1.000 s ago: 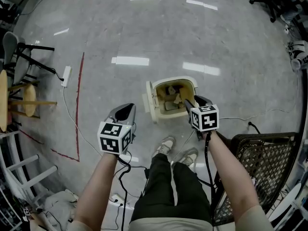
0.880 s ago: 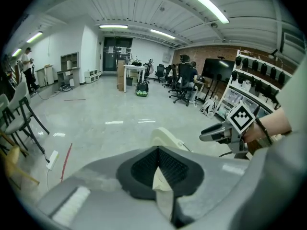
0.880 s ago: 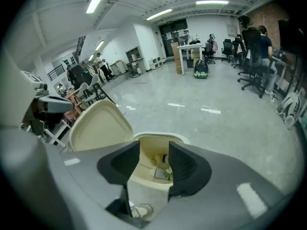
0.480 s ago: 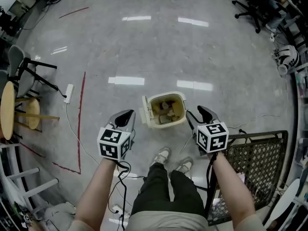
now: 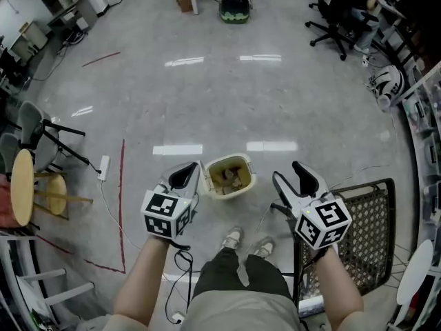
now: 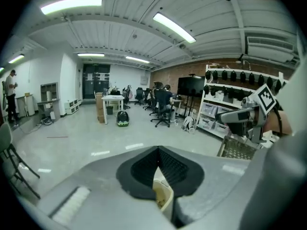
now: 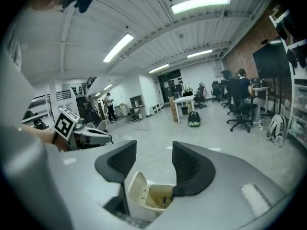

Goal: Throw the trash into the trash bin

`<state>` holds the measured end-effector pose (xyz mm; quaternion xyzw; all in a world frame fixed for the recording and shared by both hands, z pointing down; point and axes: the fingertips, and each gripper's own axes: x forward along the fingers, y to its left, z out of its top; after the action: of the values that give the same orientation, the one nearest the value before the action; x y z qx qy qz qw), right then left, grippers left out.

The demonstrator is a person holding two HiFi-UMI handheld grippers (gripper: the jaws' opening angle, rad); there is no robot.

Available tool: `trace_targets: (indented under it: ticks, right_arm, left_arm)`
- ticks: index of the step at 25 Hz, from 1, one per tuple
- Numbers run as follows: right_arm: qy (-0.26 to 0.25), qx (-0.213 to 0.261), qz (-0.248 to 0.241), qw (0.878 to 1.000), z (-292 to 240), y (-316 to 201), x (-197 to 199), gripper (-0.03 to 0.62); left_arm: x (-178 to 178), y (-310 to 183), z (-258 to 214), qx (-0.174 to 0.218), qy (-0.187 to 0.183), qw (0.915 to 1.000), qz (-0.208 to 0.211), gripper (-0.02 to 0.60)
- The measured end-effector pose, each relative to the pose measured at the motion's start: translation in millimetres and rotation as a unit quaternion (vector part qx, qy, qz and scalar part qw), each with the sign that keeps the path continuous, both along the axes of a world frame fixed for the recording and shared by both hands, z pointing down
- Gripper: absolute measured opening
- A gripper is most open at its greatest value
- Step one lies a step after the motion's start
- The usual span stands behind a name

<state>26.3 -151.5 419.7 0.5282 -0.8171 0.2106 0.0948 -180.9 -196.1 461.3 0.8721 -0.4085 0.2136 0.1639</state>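
The cream trash bin (image 5: 242, 181) stands on the floor between my two grippers, its lid (image 5: 204, 179) swung open to the left and trash (image 5: 227, 176) lying inside. My left gripper (image 5: 187, 172) hangs high above the floor just left of the bin, shut with nothing in it. In the left gripper view its tips (image 6: 158, 150) meet, and the bin (image 6: 164, 194) shows below them. My right gripper (image 5: 286, 171) is held up right of the bin, its jaws opening and empty. The right gripper view looks past its jaws (image 7: 154, 153) down at the bin (image 7: 154, 195).
A black mesh chair (image 5: 360, 221) stands close on the right. At the left are a wooden stool (image 5: 23, 185), a power strip (image 5: 103, 167) with its cable and a red tape line (image 5: 122, 205). The person's feet (image 5: 231, 238) are just behind the bin. Office chairs (image 5: 337, 9) stand far back.
Both grippers have lifted up and away from the bin, which now looks smaller and farther below. The right gripper left the bin's mouth and its jaws have spread wider.
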Motion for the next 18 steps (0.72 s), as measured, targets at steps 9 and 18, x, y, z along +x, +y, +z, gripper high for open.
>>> trace_targets:
  ticks: [9,18]
  right_arm:
    - [0.052,0.130,0.047,0.989,-175,62,58,0.239]
    - [0.103,0.233,0.120,0.960,-285,164,108,0.250]
  left_arm:
    - [73,18,-140,0.113,0.014,0.9922,0.051,0.002]
    - [129,66,-264,0.228,0.047,0.9675,0.100,0.002]
